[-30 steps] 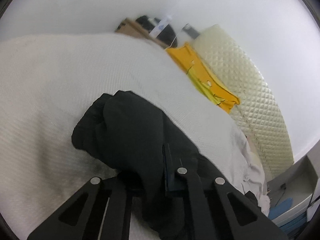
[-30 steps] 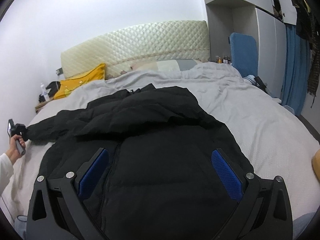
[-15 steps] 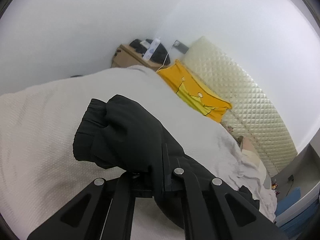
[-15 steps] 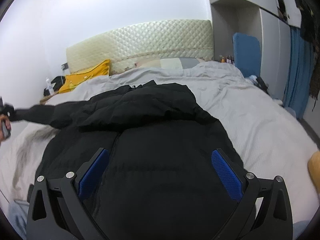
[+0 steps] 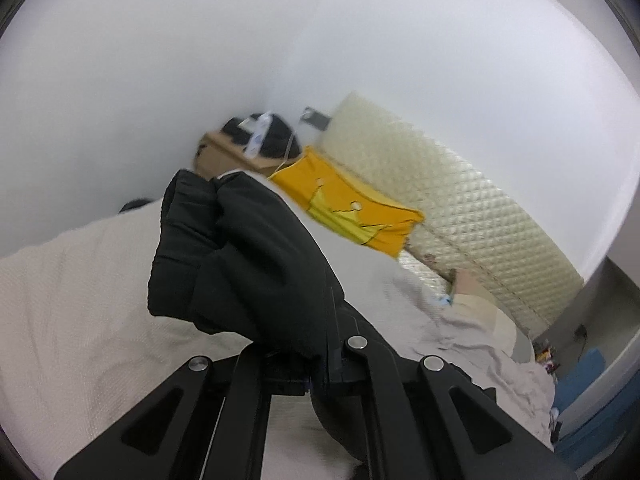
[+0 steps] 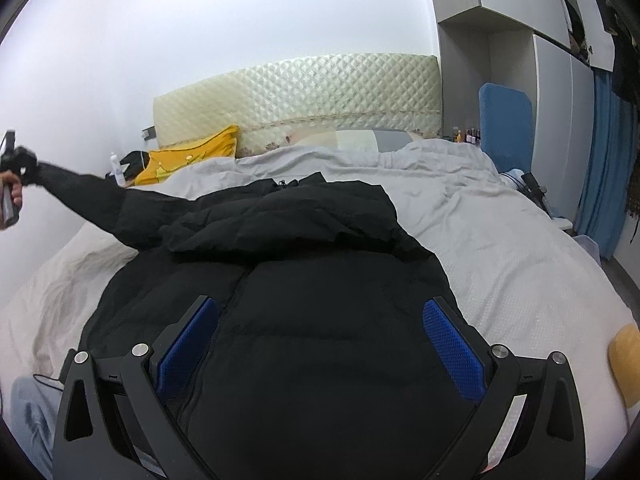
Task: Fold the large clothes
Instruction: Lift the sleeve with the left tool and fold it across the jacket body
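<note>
Bedroom: white bedspread, quilted headboard, yellow pillow at head end.
Jacket: black puffer, flat on bed, front up, zipped.
L gripper: pinching sleeve cuff, sleeve held out off bed, taut.
R gripper: fingers spread wide, over jacket's lower body, holding nothing.
Progress: early; no fold visible. Left: sleeves in, body folded over.
</note>
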`<state>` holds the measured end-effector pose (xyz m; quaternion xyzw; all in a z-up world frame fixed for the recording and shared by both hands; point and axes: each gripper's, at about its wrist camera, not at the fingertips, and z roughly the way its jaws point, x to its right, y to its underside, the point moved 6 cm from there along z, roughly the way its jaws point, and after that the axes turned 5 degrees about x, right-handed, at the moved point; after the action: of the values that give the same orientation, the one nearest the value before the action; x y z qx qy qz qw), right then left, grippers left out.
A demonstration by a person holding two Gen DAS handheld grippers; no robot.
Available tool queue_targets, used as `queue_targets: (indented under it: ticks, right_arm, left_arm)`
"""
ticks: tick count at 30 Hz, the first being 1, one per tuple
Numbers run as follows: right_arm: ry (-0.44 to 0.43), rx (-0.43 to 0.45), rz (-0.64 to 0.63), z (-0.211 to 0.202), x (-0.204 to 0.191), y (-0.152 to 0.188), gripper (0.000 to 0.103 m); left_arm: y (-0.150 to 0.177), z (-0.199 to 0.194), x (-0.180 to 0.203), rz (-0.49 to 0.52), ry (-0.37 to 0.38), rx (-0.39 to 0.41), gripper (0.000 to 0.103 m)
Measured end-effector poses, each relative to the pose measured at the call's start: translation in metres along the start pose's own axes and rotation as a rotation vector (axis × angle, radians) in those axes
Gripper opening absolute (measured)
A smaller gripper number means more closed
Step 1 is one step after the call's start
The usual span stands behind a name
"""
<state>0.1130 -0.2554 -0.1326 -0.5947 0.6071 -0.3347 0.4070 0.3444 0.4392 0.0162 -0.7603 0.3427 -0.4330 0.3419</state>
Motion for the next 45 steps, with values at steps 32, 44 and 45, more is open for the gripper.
queue_targets:
  ticks: [32,44,45]
  right_arm:
    - [-0.060,0.040,-0.035,-0.016,0.049,-0.020,0.103]
    - [-0.051,0.058,0.040,-0.021,0.072,-0.015,0.103]
    - [-0.047,0.059,0.049,-0.021,0.074,-0.015,0.103]
  left_arm:
    - [0.063,-0.119,0.366,0.333,0.249,-0.013,0.002]
    - [0.208,-0.106,0.497,0.418,0.409,-0.112,0.003]
    - [0.225,-0.102,0.507,0.431,0.418,-0.122,0.003]
